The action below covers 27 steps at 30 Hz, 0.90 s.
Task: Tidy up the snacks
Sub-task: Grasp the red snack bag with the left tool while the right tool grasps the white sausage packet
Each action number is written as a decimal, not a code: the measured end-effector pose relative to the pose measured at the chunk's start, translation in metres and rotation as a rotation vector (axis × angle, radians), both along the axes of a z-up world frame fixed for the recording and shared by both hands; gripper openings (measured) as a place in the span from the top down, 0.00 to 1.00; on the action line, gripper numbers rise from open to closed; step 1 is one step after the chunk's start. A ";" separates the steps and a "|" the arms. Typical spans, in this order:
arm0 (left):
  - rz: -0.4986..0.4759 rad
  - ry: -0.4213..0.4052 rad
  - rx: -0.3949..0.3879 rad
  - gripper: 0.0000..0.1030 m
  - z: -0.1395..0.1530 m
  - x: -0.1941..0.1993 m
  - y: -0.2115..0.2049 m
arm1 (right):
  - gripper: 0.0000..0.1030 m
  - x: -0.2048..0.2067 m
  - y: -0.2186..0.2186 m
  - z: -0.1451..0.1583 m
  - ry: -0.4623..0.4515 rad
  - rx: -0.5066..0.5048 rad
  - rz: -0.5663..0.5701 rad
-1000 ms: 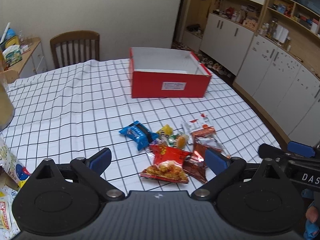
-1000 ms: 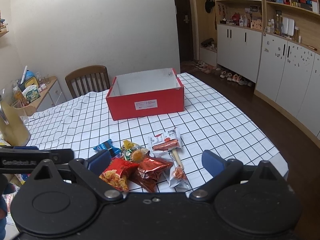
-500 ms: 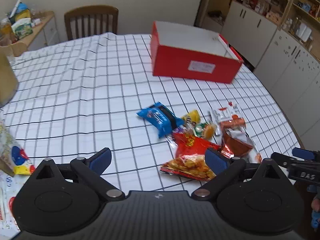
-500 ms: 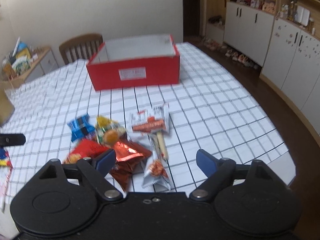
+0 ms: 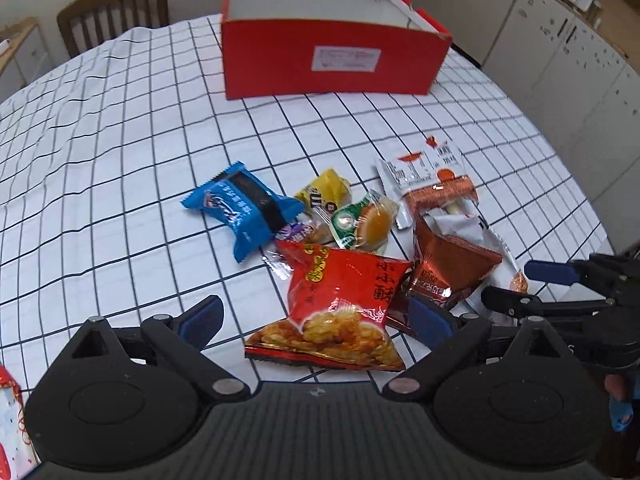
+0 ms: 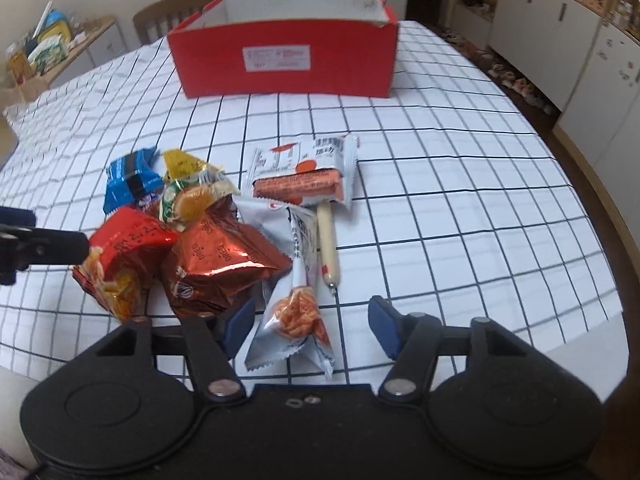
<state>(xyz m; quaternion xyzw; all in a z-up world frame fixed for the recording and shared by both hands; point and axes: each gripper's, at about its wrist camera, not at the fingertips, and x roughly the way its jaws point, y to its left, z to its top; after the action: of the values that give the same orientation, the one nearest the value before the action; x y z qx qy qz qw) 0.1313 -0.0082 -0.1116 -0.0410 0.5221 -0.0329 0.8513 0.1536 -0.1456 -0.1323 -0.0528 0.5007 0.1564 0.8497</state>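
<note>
Two grippers hang over a heap of snacks mid-frame on the checked tablecloth [image 5: 120, 128]. Left gripper [image 5: 316, 318] has its jaws spread wide around the near end of the red chip bag [image 5: 340, 304], pads clear of it. Right gripper [image 6: 312, 322] is closing, silver snack packet [image 6: 298, 304] between its jaws, not pinched yet. Red box [image 6: 284, 60] sits open at top centre.
</note>
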 end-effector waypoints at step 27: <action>-0.065 0.072 -0.018 0.47 -0.020 0.011 -0.009 | 0.75 0.006 0.019 0.001 -0.084 -0.088 0.078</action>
<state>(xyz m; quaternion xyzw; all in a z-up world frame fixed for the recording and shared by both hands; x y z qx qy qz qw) 0.1419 -0.0168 -0.1320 -0.0328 0.5529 -0.0636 0.8302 0.1596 -0.1262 -0.1311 -0.1158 0.4685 0.1649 0.8602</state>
